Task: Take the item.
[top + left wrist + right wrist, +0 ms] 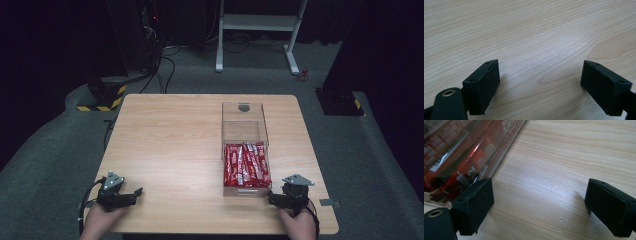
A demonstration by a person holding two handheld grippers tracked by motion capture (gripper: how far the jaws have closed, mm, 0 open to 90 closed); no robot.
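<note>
Wooden table (170, 150) under me, dark room behind; my left gripper (131, 194) rests near its front-left corner, jaws wide and empty; my right gripper (272, 197), equally wide and empty, sits just beside the clear box (244, 131) holding red packets (246, 165). I'd lift over the near wall before reaching in. Packet print is blurred; the far half's contents are unclear.

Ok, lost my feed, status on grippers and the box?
Left gripper open, empty. Right gripper open beside clear box. Red packets inside, untouched. Nothing blocking.
</note>
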